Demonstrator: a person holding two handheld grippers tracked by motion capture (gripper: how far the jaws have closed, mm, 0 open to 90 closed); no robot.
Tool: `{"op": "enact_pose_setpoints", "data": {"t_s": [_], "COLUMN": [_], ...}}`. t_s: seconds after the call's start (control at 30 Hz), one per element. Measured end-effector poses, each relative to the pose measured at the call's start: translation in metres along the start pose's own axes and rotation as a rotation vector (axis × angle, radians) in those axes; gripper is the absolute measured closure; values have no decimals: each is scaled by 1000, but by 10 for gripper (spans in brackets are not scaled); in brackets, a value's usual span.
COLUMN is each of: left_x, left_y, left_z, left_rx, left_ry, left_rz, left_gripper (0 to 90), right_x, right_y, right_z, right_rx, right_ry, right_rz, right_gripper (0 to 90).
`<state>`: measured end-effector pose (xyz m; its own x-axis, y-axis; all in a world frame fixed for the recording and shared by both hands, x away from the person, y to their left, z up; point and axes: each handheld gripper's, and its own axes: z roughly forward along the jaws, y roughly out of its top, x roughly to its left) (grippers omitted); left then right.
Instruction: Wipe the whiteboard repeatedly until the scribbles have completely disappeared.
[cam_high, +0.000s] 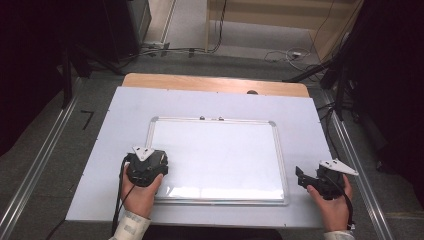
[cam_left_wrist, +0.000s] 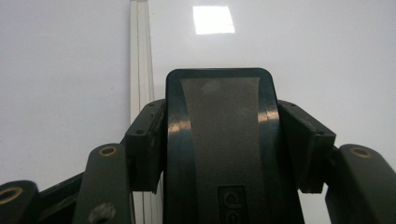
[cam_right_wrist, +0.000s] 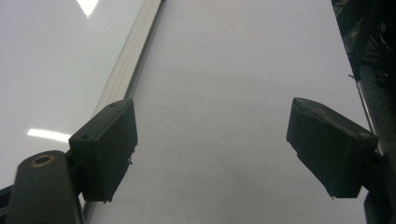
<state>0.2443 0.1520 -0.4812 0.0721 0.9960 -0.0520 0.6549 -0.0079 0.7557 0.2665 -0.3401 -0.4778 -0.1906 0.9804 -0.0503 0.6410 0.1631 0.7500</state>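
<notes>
At the whiteboard's (cam_high: 220, 155) left edge: left gripper (cam_left_wrist: 224, 140), jaws clamped on 1 black eraser (cam_left_wrist: 219, 121). Right gripper (cam_right_wrist: 212, 149), jaws wide apart, beside the frame.

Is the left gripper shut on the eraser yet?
Yes: left gripper fingers press both sides of the black eraser above the whiteboard edge.
</notes>
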Motion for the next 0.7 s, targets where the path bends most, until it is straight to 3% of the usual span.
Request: {"op": "enact_pose_setpoints", "data": {"t_s": [0.7], "left_x": [3], "left_y": [-4], "left_z": [7], "left_rx": [21], "left_ry": [15], "left_rz": [-16], "left_gripper": [392], "right_x": [0], "right_y": [0], "right_z": [0], "right_rx": [-3], "right_ry": [5], "right_rz": [-1], "right_gripper": [151]}}
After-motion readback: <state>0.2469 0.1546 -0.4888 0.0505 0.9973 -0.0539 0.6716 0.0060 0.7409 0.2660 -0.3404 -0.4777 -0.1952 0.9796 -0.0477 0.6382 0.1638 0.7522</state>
